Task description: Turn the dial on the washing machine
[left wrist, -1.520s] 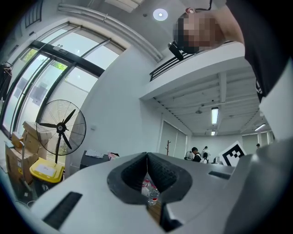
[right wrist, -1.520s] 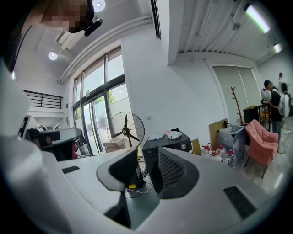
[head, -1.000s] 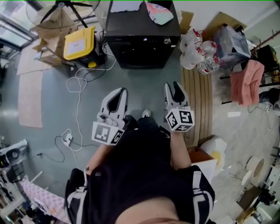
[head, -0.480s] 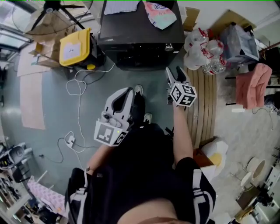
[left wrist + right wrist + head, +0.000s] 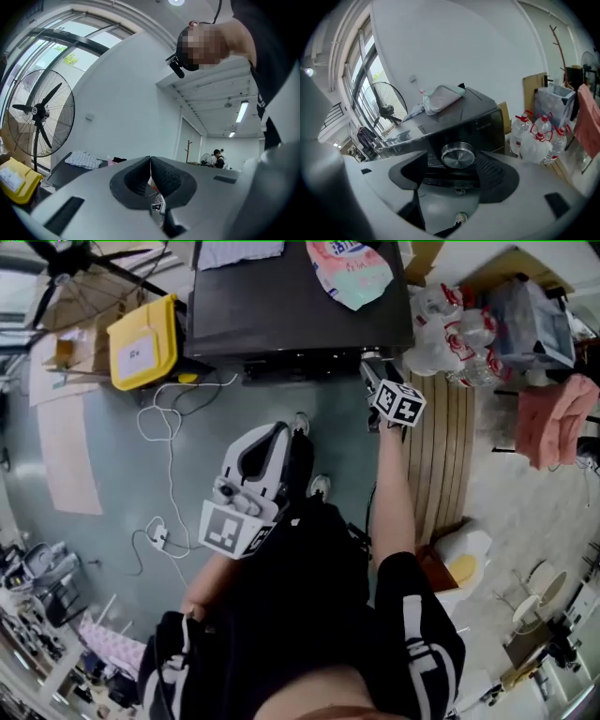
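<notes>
silver round metal dial (image 5: pixel 458 155) framed between the open jaws of your right gripper (image 5: pixel 455 163), not yet gripped

the dial sits on the front panel of the black box-shaped washing machine (image 5: pixel 480 115), dead centre in the right gripper view; in the head view the machine (image 5: pixel 281 306) fills the upper middle of the frame, with your right gripper (image 5: pixel 373 371) reaching to its front edge. its jaws are spread wide, a dark ribbed pad (image 5: pixel 493 171) on either side of the dial and neither pressing on it, so it holds nothing. your left gripper (image 5: pixel 150 161) sits low near your body, centre-left in the head view (image 5: pixel 272 434), jaws closed tip to tip on nothing. you look to be in the approach step. next, i'd judge, you need to push forward until the pads flank the rim, close squarely, then roll your wrist about the dial's axis.
</notes>
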`<action>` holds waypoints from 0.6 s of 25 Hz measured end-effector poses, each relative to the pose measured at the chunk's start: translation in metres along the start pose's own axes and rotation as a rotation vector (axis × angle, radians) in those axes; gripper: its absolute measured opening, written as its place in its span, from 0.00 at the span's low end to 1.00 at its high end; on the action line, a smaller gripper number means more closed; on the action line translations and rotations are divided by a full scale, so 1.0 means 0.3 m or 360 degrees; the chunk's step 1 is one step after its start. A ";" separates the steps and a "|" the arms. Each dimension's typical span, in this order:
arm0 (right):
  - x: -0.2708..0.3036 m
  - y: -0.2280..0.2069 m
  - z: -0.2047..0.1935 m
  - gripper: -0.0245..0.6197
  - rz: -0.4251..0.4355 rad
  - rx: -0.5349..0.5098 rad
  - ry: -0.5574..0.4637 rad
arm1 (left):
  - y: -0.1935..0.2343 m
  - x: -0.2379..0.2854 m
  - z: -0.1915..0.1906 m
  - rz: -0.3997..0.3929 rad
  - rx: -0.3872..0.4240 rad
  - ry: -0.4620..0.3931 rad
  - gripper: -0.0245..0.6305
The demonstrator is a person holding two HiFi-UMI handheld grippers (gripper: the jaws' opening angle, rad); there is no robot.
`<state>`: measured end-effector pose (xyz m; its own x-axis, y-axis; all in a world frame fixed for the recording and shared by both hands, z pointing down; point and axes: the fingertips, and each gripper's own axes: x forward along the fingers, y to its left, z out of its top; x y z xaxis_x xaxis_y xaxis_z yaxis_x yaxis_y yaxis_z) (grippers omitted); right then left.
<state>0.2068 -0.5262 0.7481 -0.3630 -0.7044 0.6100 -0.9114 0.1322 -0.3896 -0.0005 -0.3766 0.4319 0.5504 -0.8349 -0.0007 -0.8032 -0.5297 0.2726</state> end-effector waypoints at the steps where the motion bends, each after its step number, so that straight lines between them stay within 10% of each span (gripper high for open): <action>1: 0.043 -0.022 -0.018 0.54 -0.0004 -0.0009 0.0030 | 0.023 0.021 -0.018 0.0004 -0.0013 0.0002 0.07; 9: 0.178 -0.066 -0.028 0.50 -0.0040 -0.0195 0.0043 | 0.102 0.121 -0.141 0.0028 -0.0036 0.0080 0.07; 15: 0.186 -0.041 -0.037 0.50 -0.0538 -0.0922 0.0039 | 0.117 0.126 -0.164 0.0053 -0.0020 0.0066 0.07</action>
<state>0.1956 -0.5595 0.7946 -0.0375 -0.7579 0.6513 -0.9300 0.2650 0.2548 0.0033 -0.4194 0.4887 0.5325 -0.8451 0.0484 -0.8185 -0.4994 0.2840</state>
